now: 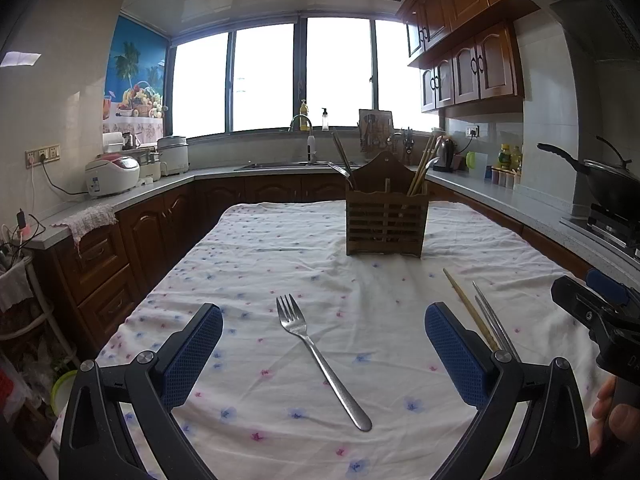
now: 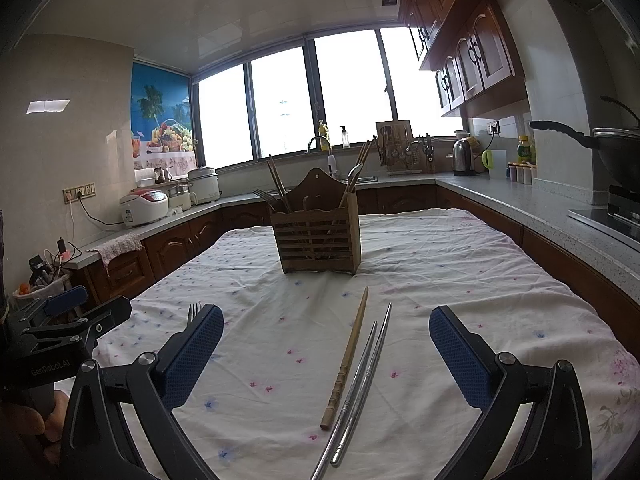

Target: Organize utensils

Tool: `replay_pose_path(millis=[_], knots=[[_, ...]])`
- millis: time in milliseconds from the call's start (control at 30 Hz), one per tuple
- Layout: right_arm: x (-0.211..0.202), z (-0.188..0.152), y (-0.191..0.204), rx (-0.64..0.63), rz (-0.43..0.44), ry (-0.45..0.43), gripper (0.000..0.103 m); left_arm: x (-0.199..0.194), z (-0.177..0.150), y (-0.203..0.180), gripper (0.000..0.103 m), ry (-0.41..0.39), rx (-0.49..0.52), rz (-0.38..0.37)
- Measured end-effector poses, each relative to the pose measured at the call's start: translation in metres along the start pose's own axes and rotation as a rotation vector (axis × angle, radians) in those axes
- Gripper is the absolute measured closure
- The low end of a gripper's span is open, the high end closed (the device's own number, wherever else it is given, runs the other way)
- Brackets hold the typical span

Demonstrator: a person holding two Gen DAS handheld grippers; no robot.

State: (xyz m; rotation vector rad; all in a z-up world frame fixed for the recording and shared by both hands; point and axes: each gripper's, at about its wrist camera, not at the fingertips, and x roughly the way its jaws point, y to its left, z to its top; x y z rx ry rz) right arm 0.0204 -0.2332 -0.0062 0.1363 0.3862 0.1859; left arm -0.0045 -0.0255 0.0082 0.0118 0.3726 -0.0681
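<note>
Left gripper (image 1: 324, 350) spread wide and empty, hovering low over the table, fork framed between its blue pads; right gripper (image 2: 326, 354) likewise wide and empty, straddling the chopsticks. Each arm lined up on its own utensil, probably so both can be lifted without crossing

Largest first: table under a white flowered tablecloth (image 1: 280, 248), wrinkled, bare across most of its width. Standing upright toward the far end, a slatted wooden utensil holder (image 1: 384, 224), split into compartments, already carrying chopsticks and metal cutlery on both sides; likely the destination for everything loose. Nothing lying between the loose pieces and the holder, so an open path forward

Next, a steel fork (image 1: 318, 356), flat on the cloth, tines pointing away toward the holder, handle nearest the left gripper. Lengthwise orientation suits a pinch across the handle

Then a single wooden chopstick (image 2: 346, 360), flat, thick carved end nearest the right gripper, tip aimed at the holder. Just beside it, a pair of metal chopsticks (image 2: 366, 380), nearly touching each other, near ends running out of the bottom of the right wrist view. Wooden one close enough to the metal pair to be nudged during a grasp; thin rods flat on soft cloth likely to roll or slip

Around the table: kitchen counters, rice cooker (image 1: 113, 175) at left, sink tap (image 1: 302, 128) under the window, wok (image 1: 596, 172) on the stove at right, all well apart from the work
</note>
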Motion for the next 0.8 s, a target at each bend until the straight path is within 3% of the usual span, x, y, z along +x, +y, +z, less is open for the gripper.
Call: replay_pose_path(millis=[800], knots=[[0.0019,0.0090,-0.0010,0.021,-0.016,0.007,0.000,0.0006,0.0065,0.0019,0.001,-0.017,-0.005,-0.013]])
